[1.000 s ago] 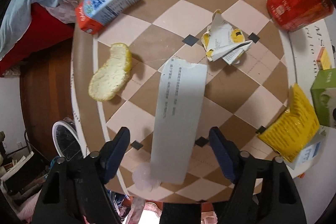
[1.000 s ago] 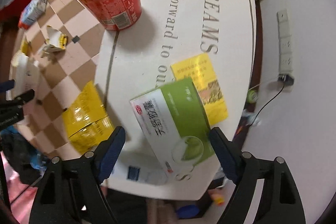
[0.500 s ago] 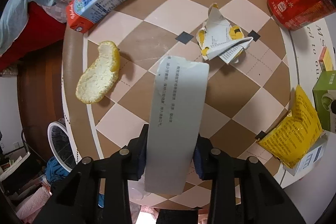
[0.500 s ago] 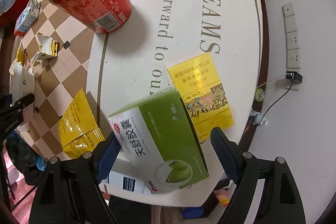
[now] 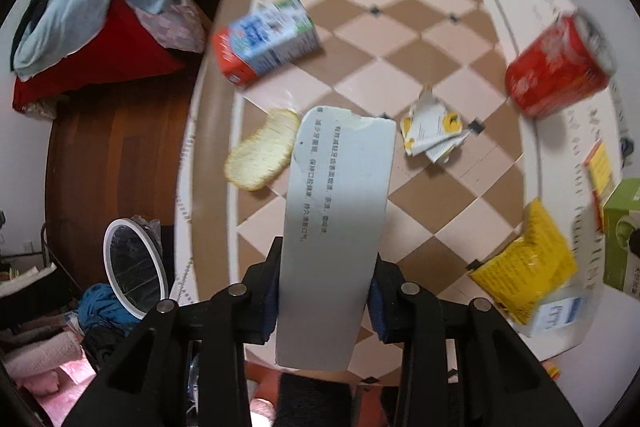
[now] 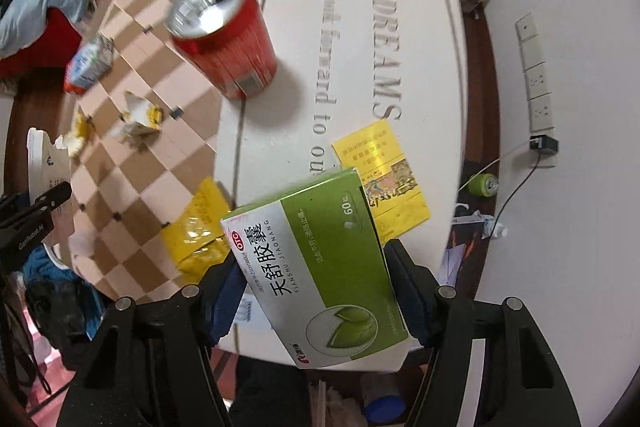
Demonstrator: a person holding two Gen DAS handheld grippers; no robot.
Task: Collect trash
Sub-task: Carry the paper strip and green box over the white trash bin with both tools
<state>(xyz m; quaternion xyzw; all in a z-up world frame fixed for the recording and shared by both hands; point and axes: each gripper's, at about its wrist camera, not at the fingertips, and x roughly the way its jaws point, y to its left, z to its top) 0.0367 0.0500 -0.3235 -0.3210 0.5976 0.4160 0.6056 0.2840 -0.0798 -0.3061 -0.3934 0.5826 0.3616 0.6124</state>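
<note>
Grey-white and torn along its top edge, the long flat cardboard piece with printed text (image 5: 336, 227) sat clamped in my left gripper (image 5: 322, 297), both blue pads squeezing its sides, held up above the checkered brown-and-cream table (image 5: 400, 39). Past it in the left wrist view, the pale yellow fruit peel (image 5: 262, 155) lay just beside the card's edge, the blue-and-white milk carton with the orange end (image 5: 266, 41) lay on its side further back, and the crumpled yellow-and-white wrapper (image 5: 434, 135) sat between the card and the blurry red soda can (image 5: 556, 67). The yellow foil packet (image 5: 528, 263) was near the table's edge.

Over on the right wrist view, my right gripper (image 6: 316, 291) was closed tight on the green-and-white medicine box (image 6: 316, 275), tilted and lifted over the white lettered section of the table. The flat yellow card (image 6: 382, 171) lay just behind it.
</note>
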